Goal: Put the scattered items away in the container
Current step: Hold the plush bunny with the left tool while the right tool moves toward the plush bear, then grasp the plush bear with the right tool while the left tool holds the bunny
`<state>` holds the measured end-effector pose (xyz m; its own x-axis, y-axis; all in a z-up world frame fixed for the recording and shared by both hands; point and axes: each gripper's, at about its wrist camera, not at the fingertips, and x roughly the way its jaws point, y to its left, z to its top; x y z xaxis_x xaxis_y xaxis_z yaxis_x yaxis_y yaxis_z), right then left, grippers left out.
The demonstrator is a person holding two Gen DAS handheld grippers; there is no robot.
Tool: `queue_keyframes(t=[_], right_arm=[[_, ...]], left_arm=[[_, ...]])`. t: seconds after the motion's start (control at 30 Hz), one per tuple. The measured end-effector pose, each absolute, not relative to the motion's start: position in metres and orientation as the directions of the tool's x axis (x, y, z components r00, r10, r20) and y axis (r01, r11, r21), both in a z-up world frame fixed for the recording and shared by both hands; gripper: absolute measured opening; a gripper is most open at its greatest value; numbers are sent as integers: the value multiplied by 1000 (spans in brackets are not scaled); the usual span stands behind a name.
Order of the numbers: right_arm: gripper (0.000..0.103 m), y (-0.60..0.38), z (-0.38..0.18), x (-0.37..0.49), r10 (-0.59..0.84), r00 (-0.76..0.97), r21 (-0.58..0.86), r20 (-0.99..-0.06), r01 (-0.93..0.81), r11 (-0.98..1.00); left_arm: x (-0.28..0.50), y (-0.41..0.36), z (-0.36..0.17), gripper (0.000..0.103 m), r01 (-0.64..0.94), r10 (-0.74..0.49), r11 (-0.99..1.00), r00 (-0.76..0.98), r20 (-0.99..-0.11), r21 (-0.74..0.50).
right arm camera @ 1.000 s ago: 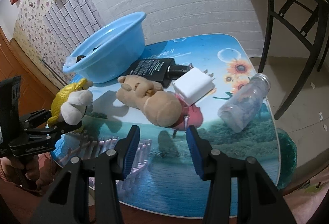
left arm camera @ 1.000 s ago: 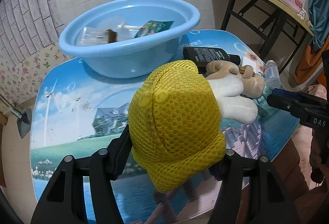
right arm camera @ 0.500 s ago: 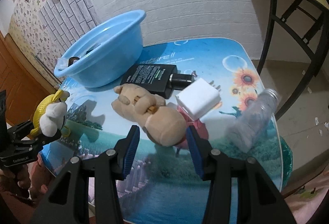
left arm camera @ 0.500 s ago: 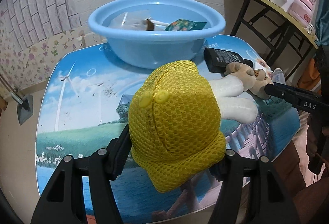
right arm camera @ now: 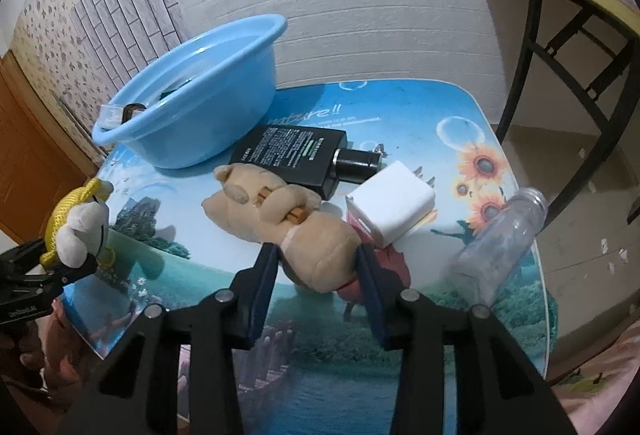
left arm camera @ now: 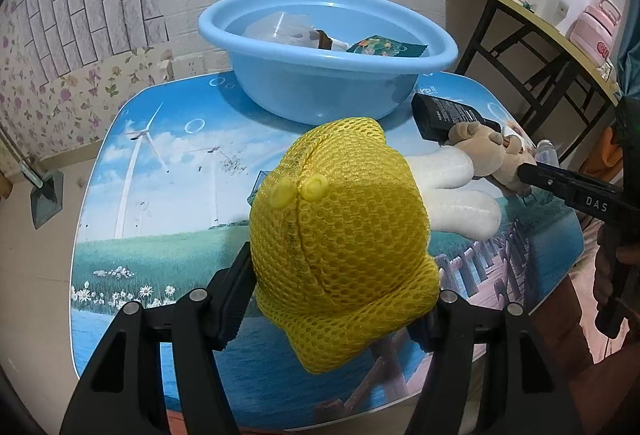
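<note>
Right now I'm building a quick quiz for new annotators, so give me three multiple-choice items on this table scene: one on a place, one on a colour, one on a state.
1. Where does the black flat bottle lie?
A. On the table beside the basin
B. Inside the basin
C. On the floor

2. What colour is the basin?
A. Red
B. Light blue
C. Green

3. What is the left gripper doing?
A. Hanging empty
B. Holding the clear bottle
C. Holding the yellow mesh plush toy

Answers:
1 A: in the right wrist view the bottle lies flat on the printed table, next to the basin's wall.
2 B: its rim and wall are light blue in both views.
3 C: the yellow mesh plush toy sits clamped between the fingers. The right gripper is closing around the tan plush toy.
</note>
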<state>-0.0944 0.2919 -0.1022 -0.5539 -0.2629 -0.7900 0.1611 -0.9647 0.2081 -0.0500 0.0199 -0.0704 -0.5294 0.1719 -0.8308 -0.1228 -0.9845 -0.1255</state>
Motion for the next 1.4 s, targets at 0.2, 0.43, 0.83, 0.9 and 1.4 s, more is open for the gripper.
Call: queue_keyframes(t=[0.2,0.43,0.83,0.9,1.4], right_arm=[[38,288,-96,-87,-282,-566,219,-775,178,-959],[37,282,-83,-73,-360,-565,276,-743,231,-933],[40,275,-74,-62,-358,-564,263,-745,245,-933],[55,271,-75,-62,-344,-562,241,-752,251,-937],[61,276,-92,-80,-301,-534,254,-790,163,-953]], left_arm=[[-46,15,-70,64,-119,177,-984,-536,-825,-133],[-40,4,-66,64,-92,168,-986,-557,-813,-141],[-30,-18,-67,64,-35,148,-987,-563,-813,-155],[-30,-20,-69,64,-31,147,-987,-560,-815,-156],[-46,-25,-81,65,-19,151,-986,-532,-833,-167]])
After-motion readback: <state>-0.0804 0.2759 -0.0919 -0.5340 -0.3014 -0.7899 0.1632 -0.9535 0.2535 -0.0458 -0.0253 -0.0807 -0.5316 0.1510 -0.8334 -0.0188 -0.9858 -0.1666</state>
